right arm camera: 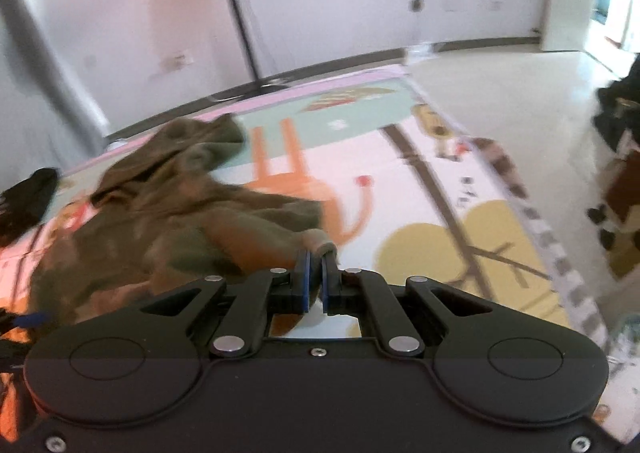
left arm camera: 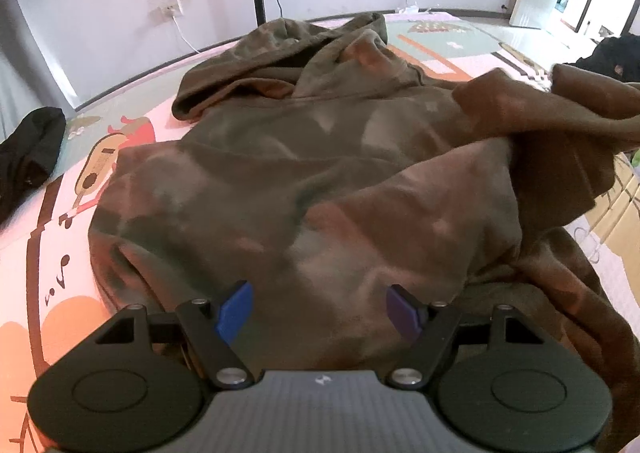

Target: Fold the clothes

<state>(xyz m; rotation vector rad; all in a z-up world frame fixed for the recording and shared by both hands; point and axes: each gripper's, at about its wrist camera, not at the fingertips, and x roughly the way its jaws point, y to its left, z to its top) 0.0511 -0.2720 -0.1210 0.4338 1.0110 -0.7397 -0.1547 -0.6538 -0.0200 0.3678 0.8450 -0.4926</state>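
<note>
the right gripper has its fingers pinched on a cuff-like end of the olive-brown hoodie, lifted at the right of the left wrist view, seemingly a sleeve being carried across the body for a fold. the left gripper, fingers spread and holding nothing, hovers over the hem at bottom centre. the hoodie lies on the cartoon play mat (hood toward the top), creased and blotchy.

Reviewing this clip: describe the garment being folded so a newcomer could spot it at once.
Start from the cartoon-printed play mat covering the floor. Across its middle lies an olive-brown hoodie, hood toward the wall, one part pinched by the right gripper. The other clothes nearby are black; only this one is olive.
</note>
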